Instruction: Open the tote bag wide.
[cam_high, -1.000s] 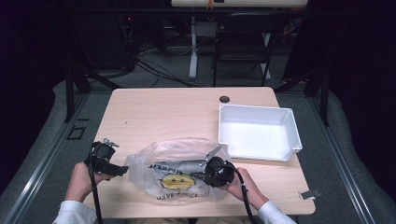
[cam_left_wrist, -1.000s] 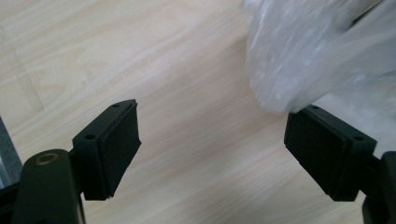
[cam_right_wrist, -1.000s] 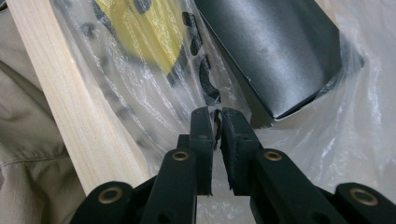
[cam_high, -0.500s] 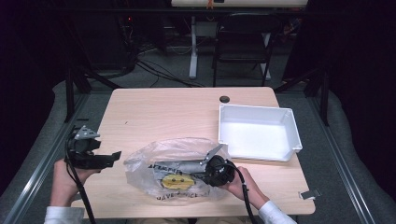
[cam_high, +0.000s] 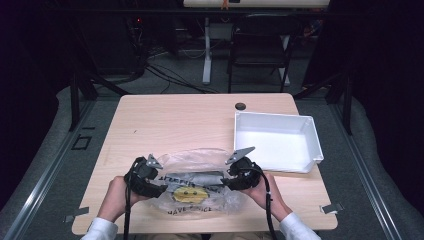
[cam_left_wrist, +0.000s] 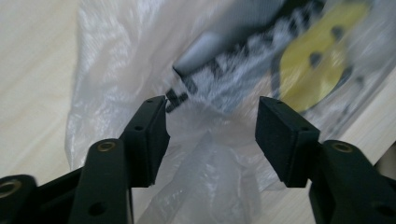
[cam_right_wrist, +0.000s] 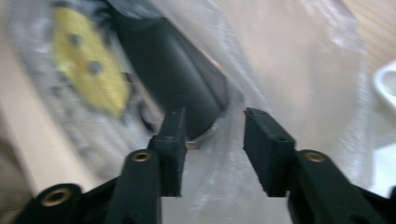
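A clear plastic bag (cam_high: 197, 180) with black print lies near the table's front edge. Inside it are a grey bar-shaped object (cam_high: 200, 177) and a yellow disc (cam_high: 187, 192) with holes. My left gripper (cam_high: 157, 182) is at the bag's left end, open, with crumpled plastic (cam_left_wrist: 210, 154) between its jaws. My right gripper (cam_high: 227, 180) is at the bag's right end, open, straddling bag film beside the grey object's end (cam_right_wrist: 187, 88). The yellow disc (cam_left_wrist: 313, 70) shows blurred in the left gripper view, and the disc (cam_right_wrist: 88, 60) also lies ahead in the right gripper view.
A white rectangular tray (cam_high: 310, 150) stands on the right of the wooden table (cam_high: 175, 120). A small dark round object (cam_high: 240, 106) sits near the far edge. Chairs and cables are on the floor beyond.
My left gripper has swung in from off the table's left side to the bag's left end. The right gripper stays at the bag's right end.
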